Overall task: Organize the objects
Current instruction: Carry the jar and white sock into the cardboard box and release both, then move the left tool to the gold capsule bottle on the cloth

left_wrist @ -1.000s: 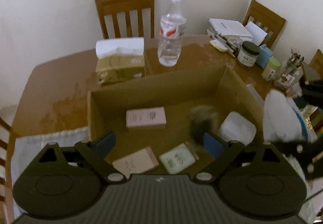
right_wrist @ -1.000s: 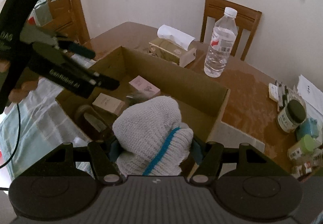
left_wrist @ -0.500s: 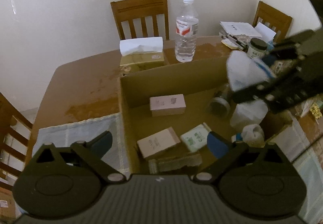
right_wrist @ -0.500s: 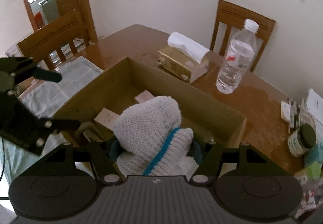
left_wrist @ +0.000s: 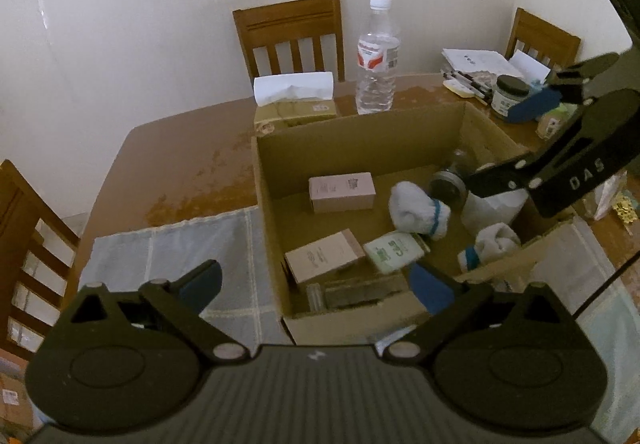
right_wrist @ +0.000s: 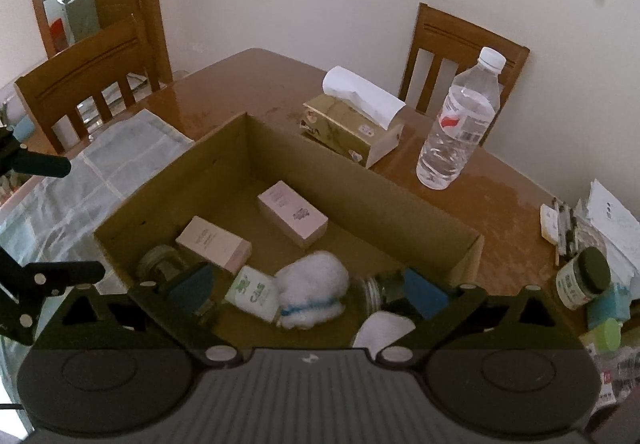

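An open cardboard box (left_wrist: 360, 131) (right_wrist: 312, 179) stands on the brown table. Inside lie two pink boxes (left_wrist: 342, 191) (right_wrist: 292, 213), a green-and-white packet (left_wrist: 394, 248) (right_wrist: 252, 292), jars and a white knit glove with a blue band (left_wrist: 416, 205) (right_wrist: 312, 290). A second white glove (left_wrist: 492, 244) lies at the box's right side. My right gripper (right_wrist: 308, 286) is open and empty above the box; it also shows in the left wrist view (left_wrist: 520, 139). My left gripper (left_wrist: 316, 284) is open and empty over the box's near wall.
A tissue box (left_wrist: 294, 99) (right_wrist: 354, 123) and a water bottle (left_wrist: 378, 59) (right_wrist: 460, 123) stand behind the box. A dark-lidded jar (right_wrist: 582, 278), papers and small items crowd the right. A pale cloth (left_wrist: 168, 260) covers the table's left. Wooden chairs surround the table.
My right gripper opened and let the white glove fall into the box. My left gripper pulled back and to the left of the box.
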